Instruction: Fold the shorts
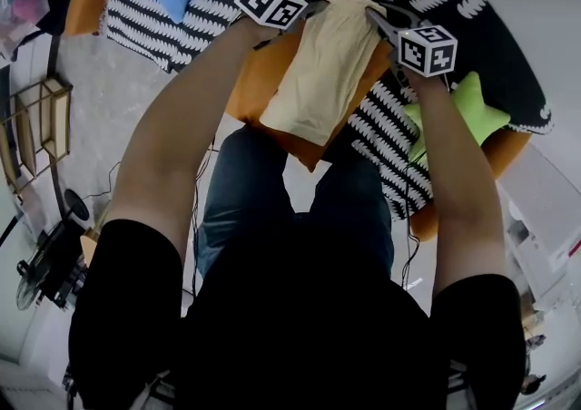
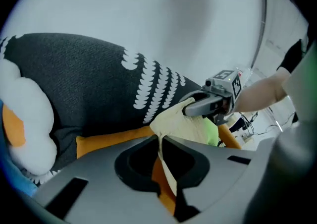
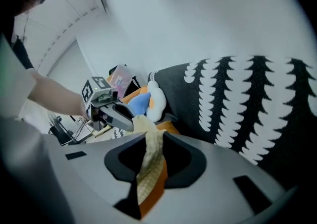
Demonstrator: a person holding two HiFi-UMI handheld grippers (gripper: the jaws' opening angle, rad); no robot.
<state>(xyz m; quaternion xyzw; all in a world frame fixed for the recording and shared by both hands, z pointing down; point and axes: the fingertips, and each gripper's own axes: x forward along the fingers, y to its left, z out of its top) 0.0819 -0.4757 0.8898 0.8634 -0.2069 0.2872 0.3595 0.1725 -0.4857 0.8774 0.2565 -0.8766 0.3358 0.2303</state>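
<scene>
Head view, item: pale yellow fabric shorts (image 1: pixel 322 68) are draped over an orange seat cushion (image 1: pixel 247 91) in front of the person's lap.
Head view, left gripper (image 1: pixel 318 7): it is set at the far left corner of the shorts.
Head view, right gripper (image 1: pixel 374 16): it is set at the far right corner, level with the left one.
Head view, long axis: it runs from the held far edge toward the person, and the near edge appears to rest low on the cushion.

Left gripper view, jaws: they are closed on a thin fold of the shorts (image 2: pixel 185 121), with the pads pressed together on the cloth.
Left gripper view, bearing: the fabric stretches off to the right, to where the right gripper is seen clamped on the same edge.
Left gripper view, backdrop: a black knitted cushion with white scallop marks (image 2: pixel 84 79) stands beyond the jaws.

Right gripper view, jaws: they are clamped on a thicker bunch of the shorts (image 3: pixel 148 168), which hangs down between them.
Right gripper view, bearing: the edge leads left to the left gripper, just beside.

Judgement, key relation: the far edge is held evenly between both grippers and neither is nearer. The free length lies toward the person, so the fold is likely made by carrying the held edge along the long axis onto the near edge.
</scene>
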